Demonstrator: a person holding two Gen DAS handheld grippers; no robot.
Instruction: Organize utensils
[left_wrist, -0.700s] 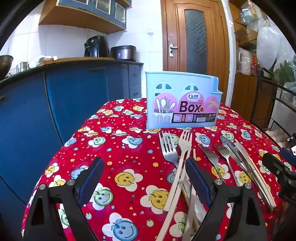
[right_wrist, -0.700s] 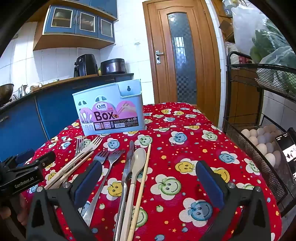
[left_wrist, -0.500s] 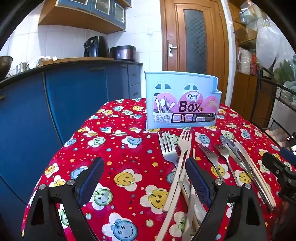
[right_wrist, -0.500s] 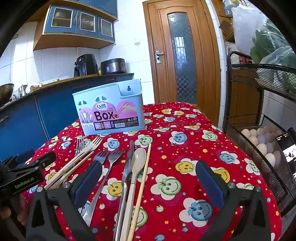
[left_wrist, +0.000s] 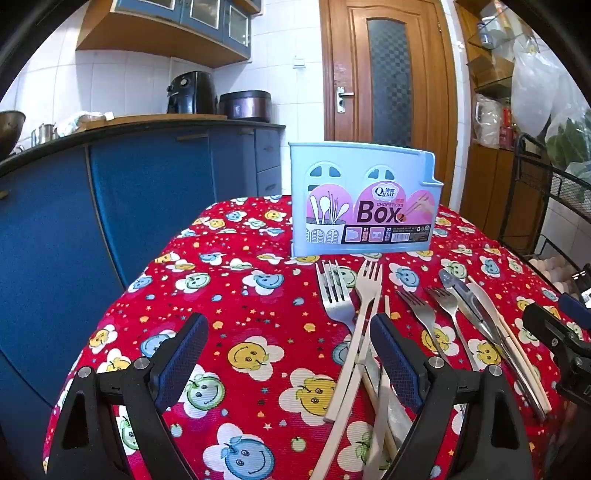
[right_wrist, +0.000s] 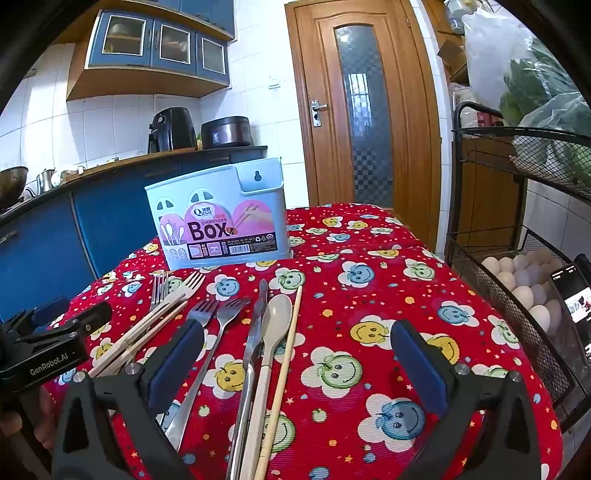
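Both two-finger grippers hover with jaws spread wide and nothing between the blue pads. Left gripper (left_wrist: 288, 354) sits above the red smiley-face tablecloth (left_wrist: 236, 295), on the near side of the pale blue plastic chopsticks box (left_wrist: 364, 201), which stands upright toward the far end of the table. Its right-hand pad is just above a cream plastic fork (left_wrist: 360, 325) that lies crossed over a steel fork (left_wrist: 334, 295), tines of both pointing at the box. Wooden chopsticks (left_wrist: 384, 391) run under that same finger.

Right gripper (right_wrist: 295, 362) hangs above the other group, also on the near side of the box (right_wrist: 221, 218): 2 steel forks (right_wrist: 210, 325) side by side, then a steel table knife (right_wrist: 255, 332), a cream plastic spoon (right_wrist: 275, 325) and a single wooden chopstick (right_wrist: 290, 343), all lying roughly lengthwise toward the box. The knife, spoon and chopstick pass between the open fingers without being touched. Beside the table, right of the box, a black wire basket (right_wrist: 517, 332) holds white eggs (right_wrist: 524, 277).
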